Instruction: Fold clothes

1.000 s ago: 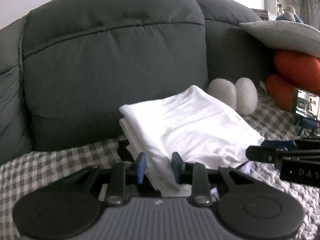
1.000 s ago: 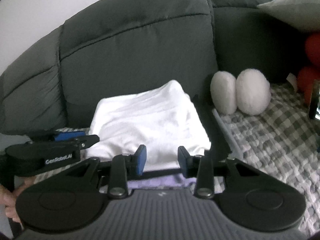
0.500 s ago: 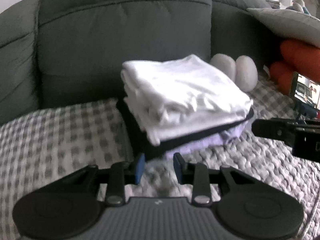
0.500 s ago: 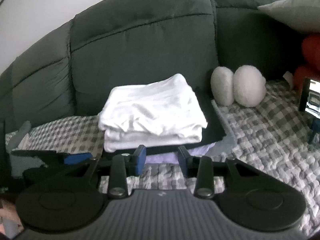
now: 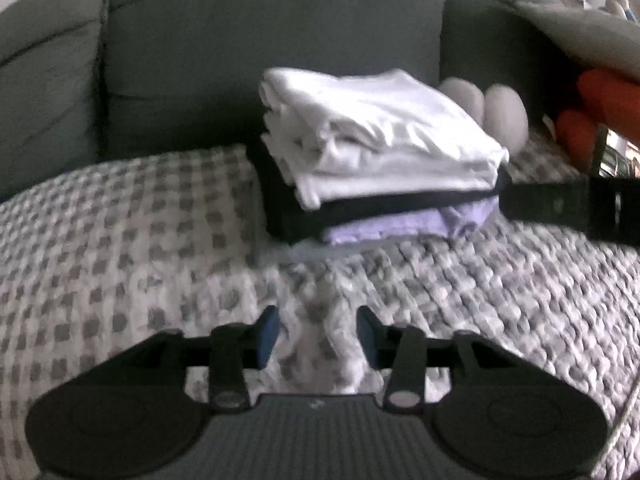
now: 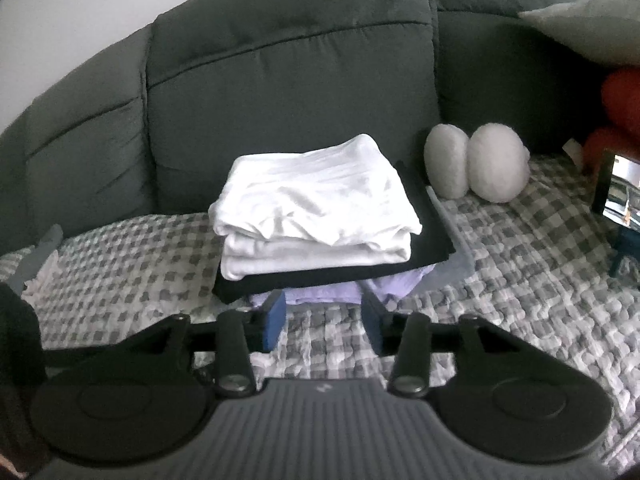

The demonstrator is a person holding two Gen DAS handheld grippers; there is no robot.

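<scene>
A stack of folded clothes rests on the checked blanket of the sofa seat: a white garment [image 5: 376, 140] [image 6: 316, 204] on top, a black one [image 5: 360, 210] [image 6: 320, 276] under it, a lilac one [image 5: 404, 226] [image 6: 320, 294] at the bottom. My left gripper [image 5: 318, 334] hovers over the blanket in front of the stack, its jaws opening, nothing between them. My right gripper [image 6: 324, 322] sits just before the stack's front edge, its jaws opening and empty; its arm shows in the left wrist view as a black bar [image 5: 572, 204] right of the stack.
The dark grey sofa back [image 6: 288, 76] rises behind the stack. Two white round plush shapes [image 6: 476, 166] lie to its right, with orange-red cushions [image 5: 608, 92] and a pale pillow [image 6: 592, 28] further right. A framed picture [image 6: 620, 196] stands at the right edge. The checked blanket [image 5: 120, 248] spreads left.
Both grippers have pulled back from the stack and widened; the white garment is no longer between the left fingers. The stack now shows whole, and the left view has tipped down toward the blanket.
</scene>
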